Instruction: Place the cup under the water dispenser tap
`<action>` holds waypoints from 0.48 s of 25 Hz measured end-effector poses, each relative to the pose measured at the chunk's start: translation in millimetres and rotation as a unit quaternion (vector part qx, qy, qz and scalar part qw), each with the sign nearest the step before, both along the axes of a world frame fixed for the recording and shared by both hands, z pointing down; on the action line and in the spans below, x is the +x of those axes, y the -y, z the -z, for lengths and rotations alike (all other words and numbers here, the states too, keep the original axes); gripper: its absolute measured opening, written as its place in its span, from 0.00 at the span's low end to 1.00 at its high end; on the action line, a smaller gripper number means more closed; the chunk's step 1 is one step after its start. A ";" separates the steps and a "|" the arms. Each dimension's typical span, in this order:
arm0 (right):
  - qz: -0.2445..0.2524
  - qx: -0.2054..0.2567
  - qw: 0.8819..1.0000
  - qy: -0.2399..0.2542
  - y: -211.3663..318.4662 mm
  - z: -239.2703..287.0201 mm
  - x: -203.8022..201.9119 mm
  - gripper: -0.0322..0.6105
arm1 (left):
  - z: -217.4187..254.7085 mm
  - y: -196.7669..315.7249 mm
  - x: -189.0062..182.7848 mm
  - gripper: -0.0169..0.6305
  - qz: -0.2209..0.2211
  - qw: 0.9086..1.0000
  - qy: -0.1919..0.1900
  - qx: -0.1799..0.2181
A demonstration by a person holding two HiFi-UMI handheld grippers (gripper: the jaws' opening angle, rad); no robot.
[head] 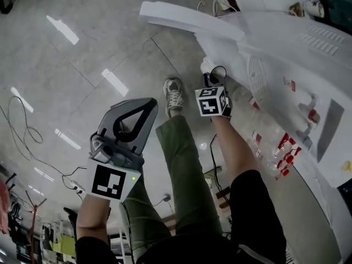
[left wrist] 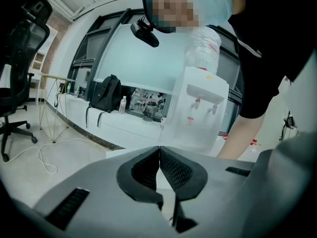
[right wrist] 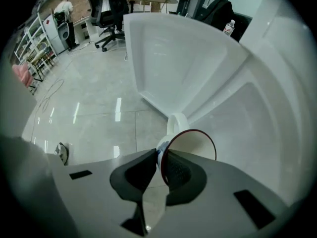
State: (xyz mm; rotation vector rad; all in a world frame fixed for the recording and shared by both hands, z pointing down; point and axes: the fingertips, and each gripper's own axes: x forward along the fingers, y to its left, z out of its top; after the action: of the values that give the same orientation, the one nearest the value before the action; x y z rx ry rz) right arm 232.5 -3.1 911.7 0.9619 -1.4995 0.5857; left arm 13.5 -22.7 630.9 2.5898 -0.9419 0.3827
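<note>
You wear a black top with short sleeves point(head: 252, 202), olive-green trousers point(head: 181, 161) and a grey sneaker point(head: 174, 94). The left gripper point(left wrist: 159, 150) and right gripper point(right wrist: 159, 155) are grey with black ribbed pads point(left wrist: 176, 168). Each carries a white cube point(head: 111, 182) with black square markers. The lower-left one has a green light point(head: 133, 178).

grippers point(left wrist: 159, 152) point(right wrist: 159, 155) x2 | cup point(right wrist: 195, 145) x1 | water disp. point(left wrist: 200, 110) x1 | backpack point(left wrist: 106, 94) x1 | shoe point(head: 174, 95) x1
</note>
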 end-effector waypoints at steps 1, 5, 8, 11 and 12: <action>0.004 0.003 1.000 0.006 -3.8 10.5 -6.2 0.16 | 6.4 -2.6 -1.5 0.06 -0.007 1.000 0.004 0.002; 0.001 0.011 1.000 0.028 -20.5 58.1 -23.8 0.16 | 38.3 -10.0 -6.4 0.06 -0.028 0.999 0.014 0.013; -0.003 0.016 0.999 0.040 -32.8 100.4 -33.5 0.16 | 67.8 -14.2 -11.6 0.06 -0.034 0.999 0.014 0.022; 0.010 0.024 0.999 0.045 -40.2 144.9 -41.7 0.16 | 97.3 -17.5 -14.3 0.06 -0.041 0.999 0.014 0.031; 0.018 0.028 0.998 0.045 -41.4 160.1 -44.2 0.16 | 106.9 -18.9 -14.4 0.06 -0.045 0.998 0.015 0.033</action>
State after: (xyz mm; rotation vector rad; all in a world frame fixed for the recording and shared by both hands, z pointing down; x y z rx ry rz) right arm 188.3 38.3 751.6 0.9597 -1.6178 0.5712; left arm -0.9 -3.8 524.0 2.7011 -0.8647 0.4229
